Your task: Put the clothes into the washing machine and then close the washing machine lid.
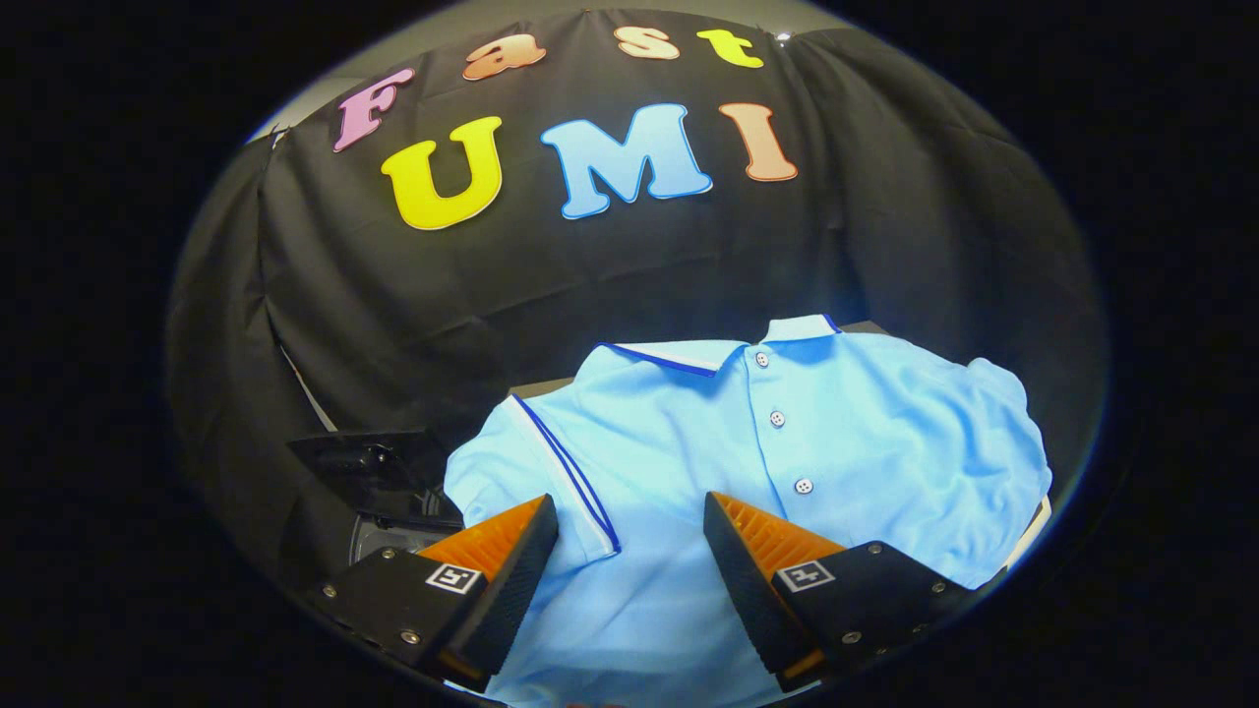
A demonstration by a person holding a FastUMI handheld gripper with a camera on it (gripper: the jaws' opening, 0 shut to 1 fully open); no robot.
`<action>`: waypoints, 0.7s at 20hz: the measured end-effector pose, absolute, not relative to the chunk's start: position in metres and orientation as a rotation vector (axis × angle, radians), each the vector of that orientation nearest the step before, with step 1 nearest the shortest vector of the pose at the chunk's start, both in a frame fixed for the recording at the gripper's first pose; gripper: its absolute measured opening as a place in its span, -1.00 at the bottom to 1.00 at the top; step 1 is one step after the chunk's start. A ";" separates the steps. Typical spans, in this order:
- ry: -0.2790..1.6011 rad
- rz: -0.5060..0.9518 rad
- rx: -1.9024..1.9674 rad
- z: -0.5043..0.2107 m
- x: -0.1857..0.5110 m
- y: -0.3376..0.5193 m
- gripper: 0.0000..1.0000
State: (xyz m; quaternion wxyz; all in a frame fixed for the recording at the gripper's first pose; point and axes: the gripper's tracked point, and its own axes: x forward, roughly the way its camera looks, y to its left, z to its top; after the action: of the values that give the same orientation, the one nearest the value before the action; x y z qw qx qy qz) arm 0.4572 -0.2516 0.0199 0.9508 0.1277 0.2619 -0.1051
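Fingers (629,551) spread apart over blue polo shirt (787,442), dark washing machine (379,492) beside its sleeve, contents unclear

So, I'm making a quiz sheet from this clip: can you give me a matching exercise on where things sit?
Things:
1. polo shirt
2. gripper
3. washing machine lid
4. shirt buttons

Places or states:
A. raised, dark, beside the shirt's sleeve
B. in a row below the collar
C. open, over the shirt
D. spread flat, running between the fingers

Pairs: 1-D, 2-C, 3-A, 4-B
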 end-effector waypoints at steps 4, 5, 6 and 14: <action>0.562 -0.240 0.214 0.018 0.451 -0.270 0.87; 0.557 -0.239 0.221 0.018 0.452 -0.272 0.87; 0.551 -0.237 0.222 0.017 0.451 -0.271 0.88; 0.525 -0.111 0.373 0.010 0.451 -0.267 -0.90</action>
State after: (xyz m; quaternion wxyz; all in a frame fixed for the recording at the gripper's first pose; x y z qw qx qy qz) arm 0.4508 -0.2673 0.0104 0.9471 0.1832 0.2578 -0.0546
